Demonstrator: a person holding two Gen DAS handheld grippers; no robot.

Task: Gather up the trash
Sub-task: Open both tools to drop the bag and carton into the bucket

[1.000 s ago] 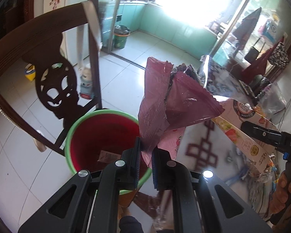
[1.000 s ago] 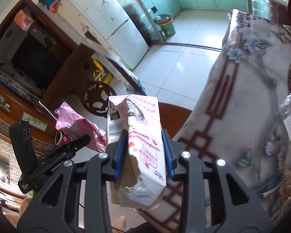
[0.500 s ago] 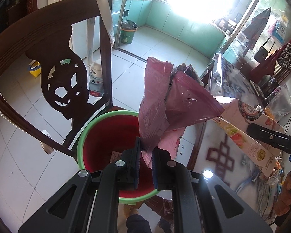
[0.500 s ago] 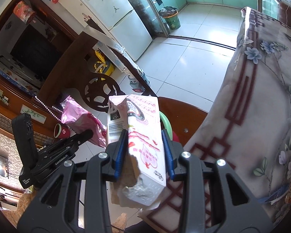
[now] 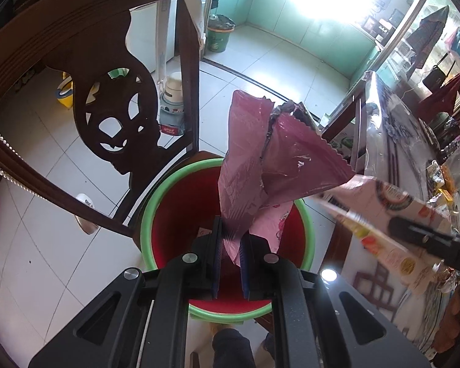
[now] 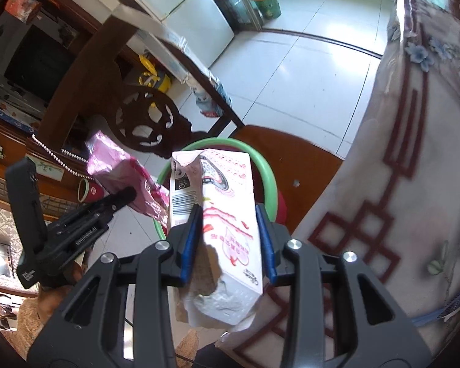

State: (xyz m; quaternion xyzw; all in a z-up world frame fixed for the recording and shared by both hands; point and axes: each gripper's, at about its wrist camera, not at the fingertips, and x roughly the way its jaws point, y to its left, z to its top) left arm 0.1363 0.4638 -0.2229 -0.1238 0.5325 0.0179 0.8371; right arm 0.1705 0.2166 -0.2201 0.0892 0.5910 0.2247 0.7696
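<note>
My left gripper (image 5: 230, 257) is shut on a crumpled pink snack wrapper (image 5: 260, 165) and holds it right above a red bin with a green rim (image 5: 174, 214) that stands on a wooden chair seat. My right gripper (image 6: 230, 239) is shut on a white and pink carton (image 6: 227, 214), torn at its near end, just over the bin's green rim (image 6: 260, 165). The carton also shows in the left wrist view (image 5: 383, 214), at the right. The wrapper (image 6: 119, 165) and left gripper (image 6: 76, 230) show at the left of the right wrist view.
The carved dark chair back (image 5: 107, 92) rises behind the bin at the left. A table with a patterned glossy cloth (image 6: 398, 184) stands to the right, with clutter on it (image 5: 444, 178). White tiled floor (image 5: 276, 61) lies beyond, with a green bin (image 5: 219, 36) far off.
Both grippers have moved with their loads toward the bin. The wrapper now hangs over its opening and the carton has come over its rim from the table side.
</note>
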